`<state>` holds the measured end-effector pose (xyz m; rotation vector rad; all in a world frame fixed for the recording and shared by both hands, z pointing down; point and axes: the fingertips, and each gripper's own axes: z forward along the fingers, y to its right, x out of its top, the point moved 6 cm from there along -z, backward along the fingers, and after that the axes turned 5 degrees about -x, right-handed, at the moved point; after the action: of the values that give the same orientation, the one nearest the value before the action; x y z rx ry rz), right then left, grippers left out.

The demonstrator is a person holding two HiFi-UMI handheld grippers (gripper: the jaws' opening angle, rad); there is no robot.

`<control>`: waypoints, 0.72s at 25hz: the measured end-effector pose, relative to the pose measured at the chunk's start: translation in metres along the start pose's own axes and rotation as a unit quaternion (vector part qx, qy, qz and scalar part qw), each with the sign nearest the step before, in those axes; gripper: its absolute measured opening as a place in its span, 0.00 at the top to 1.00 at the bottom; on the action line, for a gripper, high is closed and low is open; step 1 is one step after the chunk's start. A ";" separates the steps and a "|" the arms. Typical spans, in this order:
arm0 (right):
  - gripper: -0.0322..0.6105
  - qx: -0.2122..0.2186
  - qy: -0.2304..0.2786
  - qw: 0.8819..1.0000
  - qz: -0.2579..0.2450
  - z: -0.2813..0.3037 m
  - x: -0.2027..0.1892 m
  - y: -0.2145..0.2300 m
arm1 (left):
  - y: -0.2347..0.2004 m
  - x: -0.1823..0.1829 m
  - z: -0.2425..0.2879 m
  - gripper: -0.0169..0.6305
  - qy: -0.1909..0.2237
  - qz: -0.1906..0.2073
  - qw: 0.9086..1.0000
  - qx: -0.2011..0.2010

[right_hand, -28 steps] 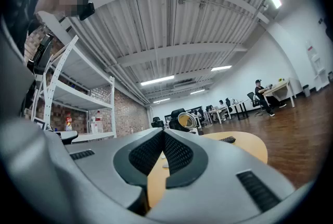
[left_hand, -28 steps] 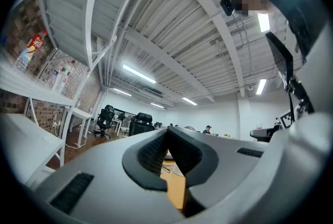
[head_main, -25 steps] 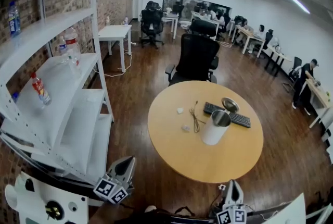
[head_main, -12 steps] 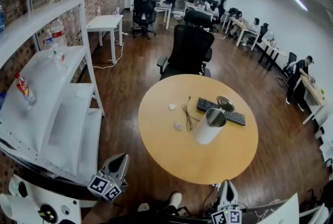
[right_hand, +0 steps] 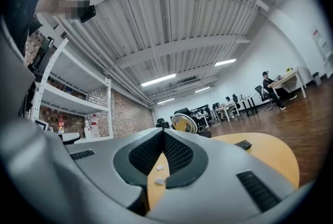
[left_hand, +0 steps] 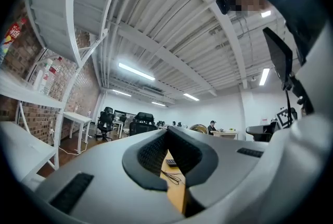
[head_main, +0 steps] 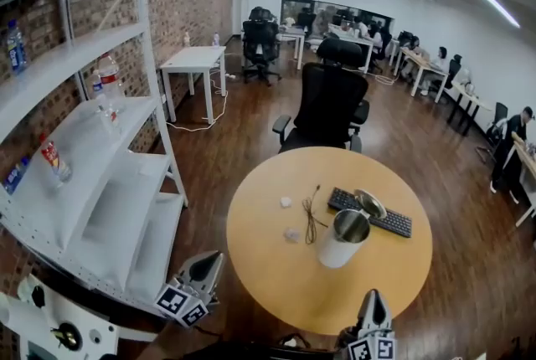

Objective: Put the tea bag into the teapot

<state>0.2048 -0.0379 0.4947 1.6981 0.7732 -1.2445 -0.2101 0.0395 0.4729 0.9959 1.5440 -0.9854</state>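
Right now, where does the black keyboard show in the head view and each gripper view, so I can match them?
Head view: keyboard right of centre on the round table, just beyond the teapot.
Left gripper view: keyboard a small dark strip in the slit between the jaws.
Right gripper view: keyboard on the tabletop, right of the jaws.
Shared landmark: the round wooden table.

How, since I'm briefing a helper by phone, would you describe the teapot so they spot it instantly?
Find the round wooden table in front of the black office chair. On it, just nearer than the black keyboard, stands the teapot. It is the only tall thing there: a white cylinder with an open, shiny metal mouth, while its neighbours lie flat.
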 end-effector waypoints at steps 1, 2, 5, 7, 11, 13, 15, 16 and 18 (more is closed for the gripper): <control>0.94 0.007 -0.001 1.000 0.000 0.009 0.002 0.006 | 0.004 0.001 0.009 0.97 0.002 0.000 1.000 0.004; 0.94 0.016 -0.002 1.000 -0.001 0.017 0.003 0.012 | 0.008 0.002 0.017 0.97 0.003 0.002 1.000 0.007; 0.94 0.040 -0.003 0.999 -0.008 0.033 0.010 0.034 | 0.019 -0.001 0.041 0.97 0.003 0.008 1.000 0.015; 0.94 0.043 -0.002 0.999 -0.015 0.034 0.016 0.054 | 0.026 -0.005 0.056 0.97 0.000 0.009 1.000 0.019; 0.94 0.013 -0.001 1.000 -0.016 0.031 0.023 0.091 | 0.035 -0.010 0.088 0.97 0.001 0.007 1.000 0.008; 0.94 0.001 0.002 1.000 -0.015 0.033 0.028 0.096 | 0.035 -0.009 0.103 0.97 0.002 0.006 1.000 -0.006; 0.94 -0.014 0.009 1.000 -0.014 0.038 0.036 0.095 | 0.034 -0.007 0.120 0.97 0.003 0.004 1.000 -0.023; 0.94 -0.023 0.011 1.000 -0.014 0.040 0.041 0.094 | 0.033 -0.007 0.129 0.97 0.005 0.003 0.999 -0.032; 0.94 -0.036 0.019 0.999 -0.014 0.045 0.046 0.089 | 0.031 -0.007 0.146 0.97 0.007 0.001 0.999 -0.053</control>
<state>0.2769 -0.1177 0.4706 1.6607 0.8578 -1.1923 -0.1349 -0.0880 0.4529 0.9323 1.5899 -0.8868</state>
